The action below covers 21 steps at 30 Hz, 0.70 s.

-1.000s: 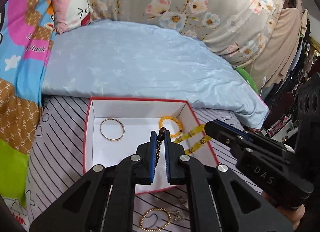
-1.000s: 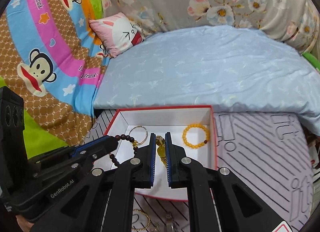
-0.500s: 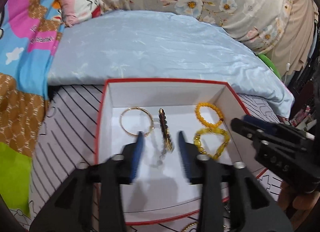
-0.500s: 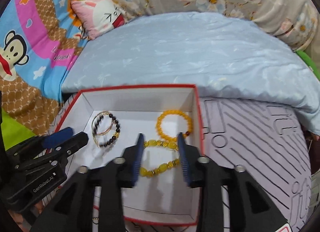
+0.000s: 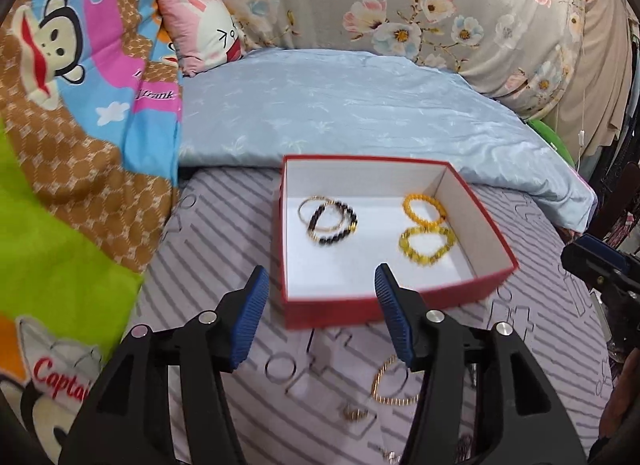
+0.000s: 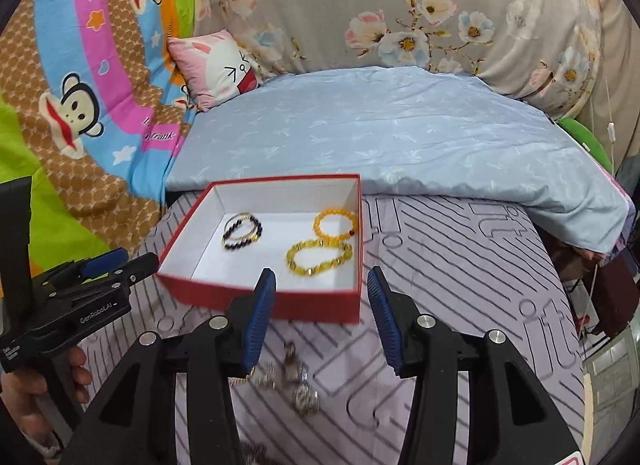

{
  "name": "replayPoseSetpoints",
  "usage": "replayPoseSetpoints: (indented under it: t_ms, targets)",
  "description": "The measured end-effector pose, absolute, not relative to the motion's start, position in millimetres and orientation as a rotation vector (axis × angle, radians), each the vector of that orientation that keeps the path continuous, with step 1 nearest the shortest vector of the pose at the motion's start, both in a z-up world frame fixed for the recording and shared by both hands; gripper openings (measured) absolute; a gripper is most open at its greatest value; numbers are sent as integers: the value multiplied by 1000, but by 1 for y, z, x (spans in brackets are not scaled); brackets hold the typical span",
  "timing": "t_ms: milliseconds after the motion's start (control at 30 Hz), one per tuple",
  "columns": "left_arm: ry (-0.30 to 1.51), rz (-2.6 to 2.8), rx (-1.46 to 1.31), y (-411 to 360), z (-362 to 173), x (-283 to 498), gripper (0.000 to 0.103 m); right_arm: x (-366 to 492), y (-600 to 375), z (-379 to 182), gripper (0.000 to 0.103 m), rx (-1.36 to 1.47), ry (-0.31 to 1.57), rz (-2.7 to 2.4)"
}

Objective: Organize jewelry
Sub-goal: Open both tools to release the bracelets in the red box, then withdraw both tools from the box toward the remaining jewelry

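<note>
Both grippers wide open, empty, above loose jewelry.
Left gripper [image 5: 318, 305]: drop straight onto gold bangle [image 5: 394, 383]; pinch its rim, then carry to red box [image 5: 400, 305].

Four bracelets in one box, loose pieces on the bed

One red box [image 5: 394, 307] holds four bracelets: one thin gold bangle [image 5: 318, 212], one dark bead bracelet [image 5: 334, 225], one orange bead bracelet [image 5: 424, 209] and one yellow bead bracelet [image 5: 426, 245]. On the striped bed in front of it lie one gold wire bracelet [image 5: 394, 387], one thin silver ring [image 5: 280, 367] and a blurred cluster of small silver pieces [image 6: 298, 383], too smeared to count. Two grippers show, each with two blue-padded fingers [image 5: 250, 313].
</note>
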<state>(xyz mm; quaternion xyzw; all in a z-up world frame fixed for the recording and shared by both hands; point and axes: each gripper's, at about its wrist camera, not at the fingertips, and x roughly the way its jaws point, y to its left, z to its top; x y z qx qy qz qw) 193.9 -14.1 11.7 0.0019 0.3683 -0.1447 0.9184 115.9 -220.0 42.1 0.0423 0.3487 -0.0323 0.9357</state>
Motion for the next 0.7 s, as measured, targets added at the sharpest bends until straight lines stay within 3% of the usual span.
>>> replayPoseSetpoints:
  t_ms: [233, 700]
  targets:
    - [804, -299, 4, -5, 0, 138, 60, 64, -206, 30, 49, 84, 751, -54]
    - [910, -302, -14, -5, -33, 89, 60, 27, -208, -14, 49, 142, 862, -51]
